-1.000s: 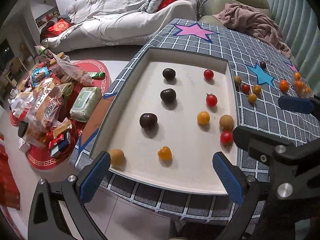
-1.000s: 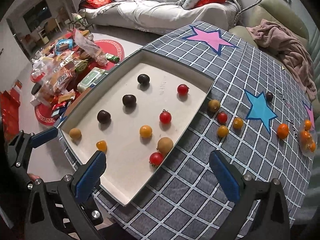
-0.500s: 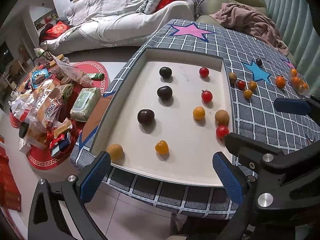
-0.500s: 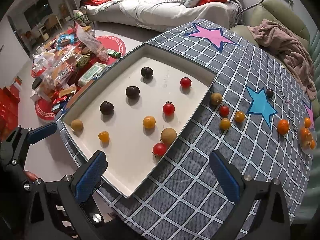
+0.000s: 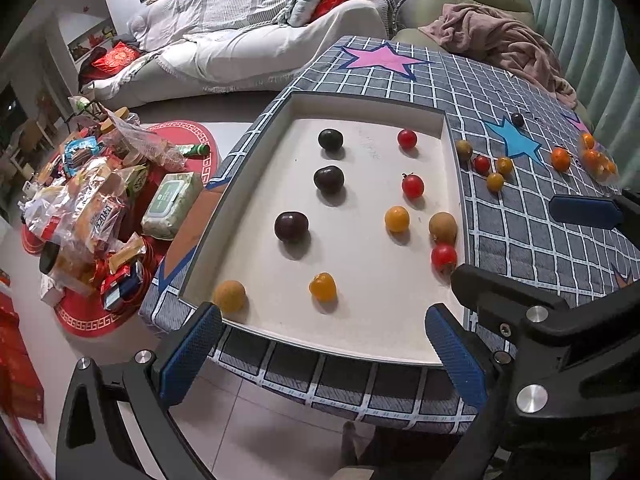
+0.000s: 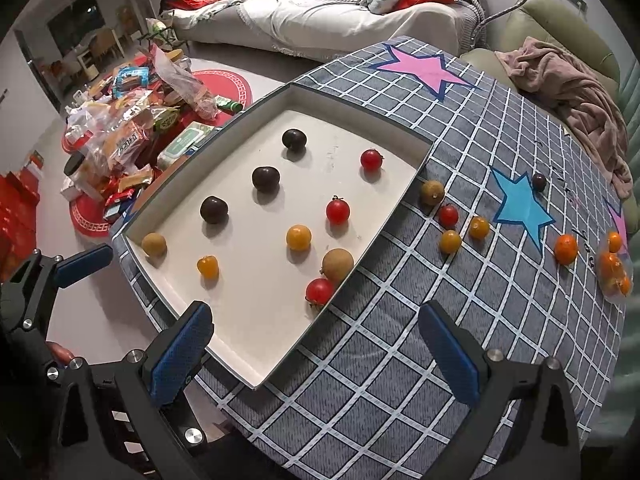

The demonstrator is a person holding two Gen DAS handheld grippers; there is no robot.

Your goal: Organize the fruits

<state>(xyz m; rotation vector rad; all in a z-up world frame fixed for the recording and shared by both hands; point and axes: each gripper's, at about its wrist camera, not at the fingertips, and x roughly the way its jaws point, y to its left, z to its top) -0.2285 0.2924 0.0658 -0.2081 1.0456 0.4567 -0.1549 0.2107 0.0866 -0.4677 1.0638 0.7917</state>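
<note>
A white tray (image 5: 360, 328) (image 6: 248, 344) lies on the checked tablecloth and holds small fruits in rows: three dark plums (image 6: 265, 178), red tomatoes (image 6: 338, 210), orange tomatoes (image 6: 298, 237) and brown longans (image 6: 337, 264). More fruits lie loose on the cloth to the tray's right: a longan (image 6: 432, 192), a red tomato (image 6: 448, 215), orange tomatoes (image 6: 479, 227), a dark fruit (image 6: 539, 181) and a tangerine (image 6: 566, 249). My left gripper (image 5: 322, 354) is open and empty at the tray's near edge. My right gripper (image 6: 316, 354) is open and empty above the tray's near corner.
A clear bag of orange fruits (image 6: 614, 268) lies at the table's right edge. A pink blanket (image 6: 576, 104) is draped on the green chair behind. Snack packets (image 5: 88, 208) are piled on a red mat on the floor to the left. A white sofa (image 5: 248, 40) stands behind.
Both grippers have drawn back and up from the table, so the tray and fruits sit farther away. Both stay open. No fruit has moved.
</note>
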